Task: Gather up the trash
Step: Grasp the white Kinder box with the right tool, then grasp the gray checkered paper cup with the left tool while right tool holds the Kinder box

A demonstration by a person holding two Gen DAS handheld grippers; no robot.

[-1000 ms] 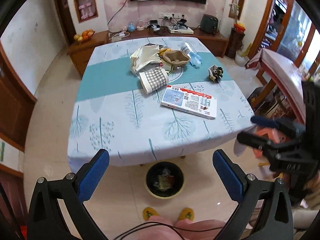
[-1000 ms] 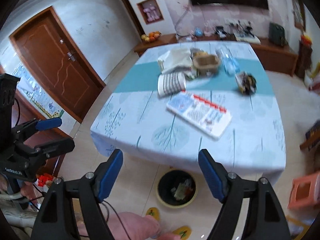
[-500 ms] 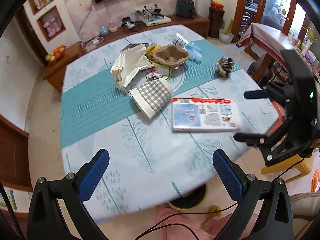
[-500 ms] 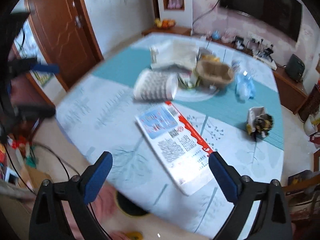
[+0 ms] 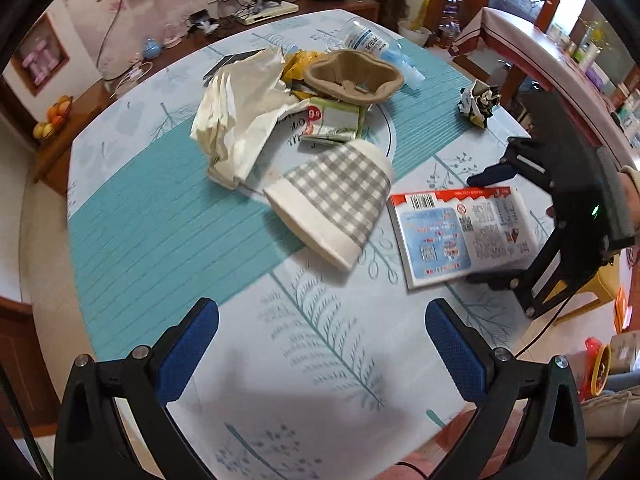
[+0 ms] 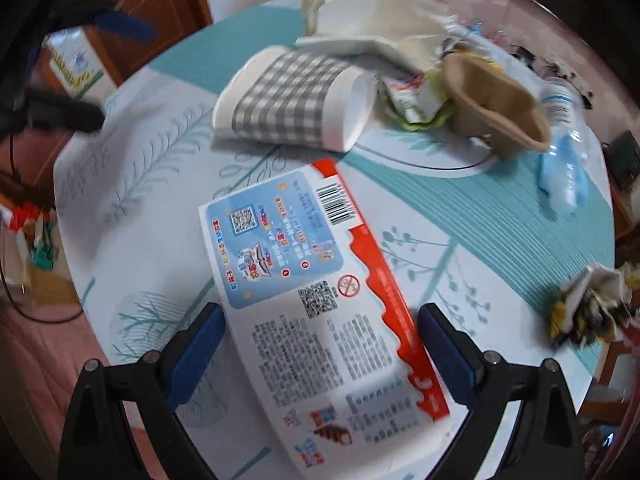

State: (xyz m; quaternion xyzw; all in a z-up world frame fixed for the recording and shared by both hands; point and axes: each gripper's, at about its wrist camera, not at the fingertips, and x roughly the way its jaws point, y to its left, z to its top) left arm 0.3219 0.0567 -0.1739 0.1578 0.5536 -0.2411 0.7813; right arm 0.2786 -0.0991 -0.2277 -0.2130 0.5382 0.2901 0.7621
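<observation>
Red-white box (image 6: 320,304) | flat between right tool's (image 6: 322,344) spread jaws | untouched

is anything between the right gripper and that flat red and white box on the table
Nothing visible blocks it. The right gripper is open with its jaws on either side of the flat box, no pads touching it that I can see. The checked paper cup lies apart, farther up the table, clear of the approach.
</observation>
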